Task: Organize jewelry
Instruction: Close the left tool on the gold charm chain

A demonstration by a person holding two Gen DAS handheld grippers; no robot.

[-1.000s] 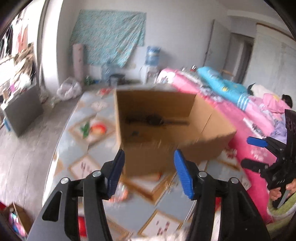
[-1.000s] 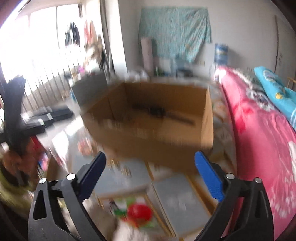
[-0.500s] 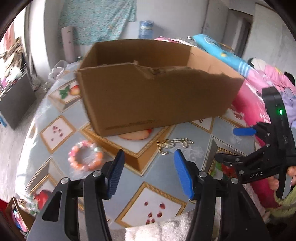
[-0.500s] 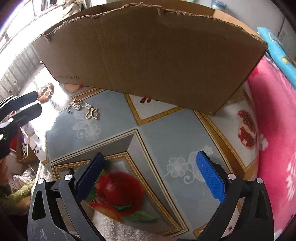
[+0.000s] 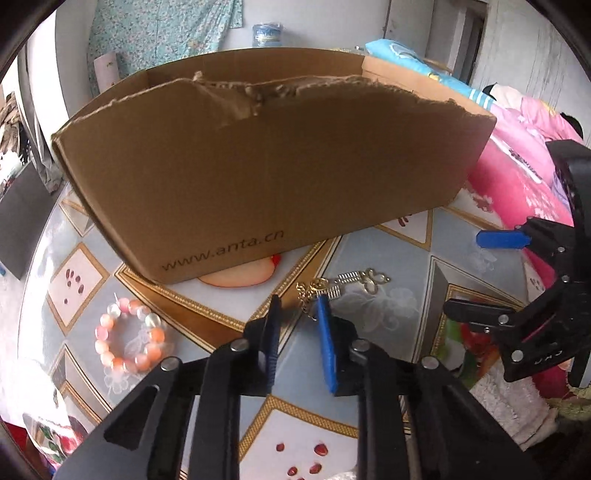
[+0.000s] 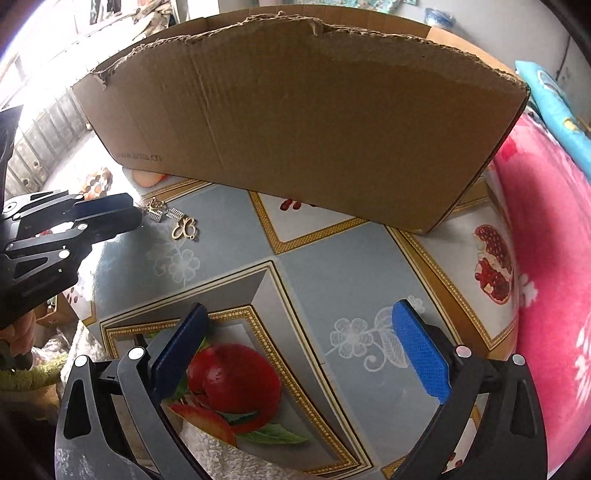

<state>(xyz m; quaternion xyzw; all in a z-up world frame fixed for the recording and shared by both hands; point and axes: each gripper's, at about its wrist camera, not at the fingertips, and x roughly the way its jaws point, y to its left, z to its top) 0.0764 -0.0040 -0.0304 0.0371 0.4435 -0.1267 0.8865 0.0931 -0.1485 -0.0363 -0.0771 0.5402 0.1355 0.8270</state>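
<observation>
- The table [image 6: 325, 266] is covered with a glossy cloth printed in grey-blue and white diamonds edged with gold braid, with fruit motifs: a red apple near the right tongs [image 6: 299, 345] and a cut pomegranate toward the bed side.
- A large brown cardboard box [image 5: 273, 162] with a torn upper rim is set on the cloth; "www.anta.cn" is printed low on its near wall.
- The gold jewelry [image 5: 341, 284], a small chain with spring-like pieces and a butterfly charm, is seen lying on the cloth just in front of the box.
- The left tongs [image 5: 297, 321] are narrowed to a small gap, their tips right at the near end of the chain; whether the chain is touched cannot be told.
- The right tongs are spread wide above the apple print, with nothing between them, well apart from the jewelry.
- A pink and orange bead bracelet [image 5: 129, 338] lies on the cloth to the left of the left tongs, apart from the box.
- A bed with a pink floral cover [image 6: 554, 258] is seen beside the table.
- Behind the box, a patterned teal cloth [image 5: 162, 33] is hung on the white wall, and a blue water bottle [image 5: 266, 35] is visible beside it.
</observation>
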